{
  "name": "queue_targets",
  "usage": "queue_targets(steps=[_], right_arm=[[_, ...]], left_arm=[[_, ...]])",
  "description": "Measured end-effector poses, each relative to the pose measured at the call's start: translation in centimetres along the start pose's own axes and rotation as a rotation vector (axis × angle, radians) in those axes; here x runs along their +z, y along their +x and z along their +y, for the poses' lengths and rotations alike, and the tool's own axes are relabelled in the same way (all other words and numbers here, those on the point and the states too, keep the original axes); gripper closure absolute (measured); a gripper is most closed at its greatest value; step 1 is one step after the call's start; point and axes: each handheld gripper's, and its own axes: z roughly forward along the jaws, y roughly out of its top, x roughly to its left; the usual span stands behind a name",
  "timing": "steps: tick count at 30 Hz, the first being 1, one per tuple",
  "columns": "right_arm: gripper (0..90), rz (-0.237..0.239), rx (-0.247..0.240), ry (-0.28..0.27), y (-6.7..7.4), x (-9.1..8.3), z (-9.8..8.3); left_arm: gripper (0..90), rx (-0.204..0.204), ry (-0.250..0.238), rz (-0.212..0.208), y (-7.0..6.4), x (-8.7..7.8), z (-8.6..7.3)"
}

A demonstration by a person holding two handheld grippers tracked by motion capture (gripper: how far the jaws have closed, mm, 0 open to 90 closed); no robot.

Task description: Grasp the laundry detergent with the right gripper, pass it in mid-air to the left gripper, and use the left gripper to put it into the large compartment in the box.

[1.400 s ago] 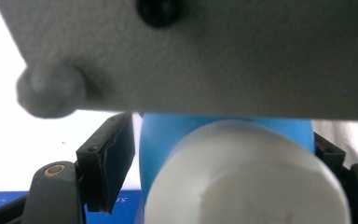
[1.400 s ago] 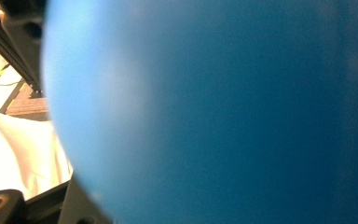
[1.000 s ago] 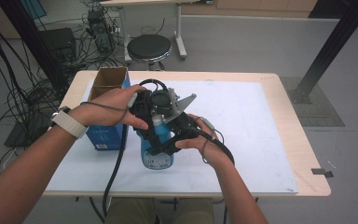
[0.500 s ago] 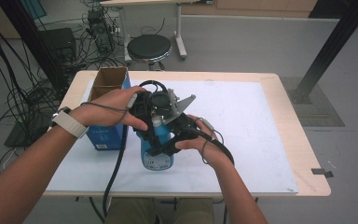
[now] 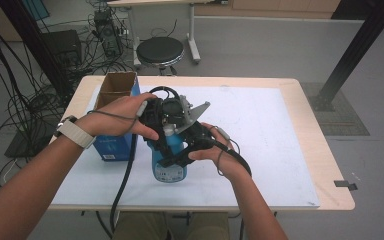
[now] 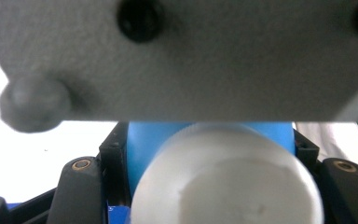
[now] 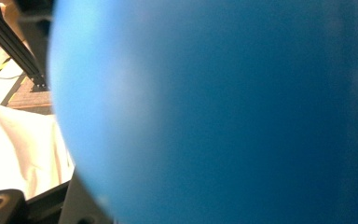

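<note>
The high view was evenly lit, sharp, with soft shadows. Both gripper views were badly defocused: the white cap (image 6: pixel 223 182) and blue bottle (image 7: pixel 223 112) blurred, backgrounds overexposed.

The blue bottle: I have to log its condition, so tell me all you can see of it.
The blue bottle looks like smooth plastic, with a pale label low on its front and a white cap. It stands upright on the white sheet, right of the open blue box. The left gripper is shut on the cap; the right gripper is shut on the body.
</note>
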Motion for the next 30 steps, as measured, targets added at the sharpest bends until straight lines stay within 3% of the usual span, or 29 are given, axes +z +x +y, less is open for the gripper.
queue_targets(steps=[30], right_arm=[[43.2,-0.009,-0.013,-0.002,-0.06,-0.09,-0.05]], left_arm=[[37.4,-0.005,-0.013,0.005,0.05,-0.08,-0.15]])
